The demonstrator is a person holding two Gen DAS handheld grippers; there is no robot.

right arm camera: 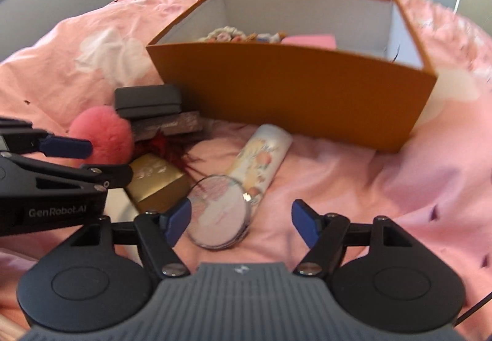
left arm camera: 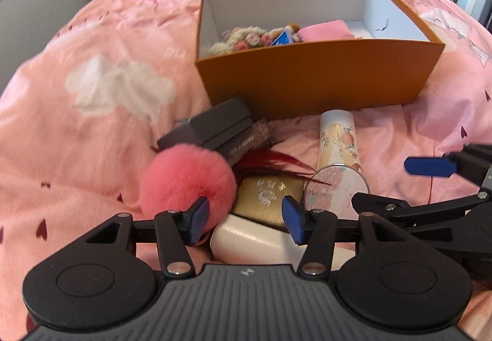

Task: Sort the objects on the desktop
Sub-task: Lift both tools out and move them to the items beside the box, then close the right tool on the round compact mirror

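Sitting on pink bedding, orange box holding floral plush, pink pouch, both tools spread open, empty.

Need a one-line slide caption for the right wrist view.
Open right gripper over a round mirror on the pink bedspread, orange box behind.

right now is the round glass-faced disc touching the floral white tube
Touching. In the right wrist view the round disc leans its upper rim on the floral tube, overlapping its lower end with no gap.
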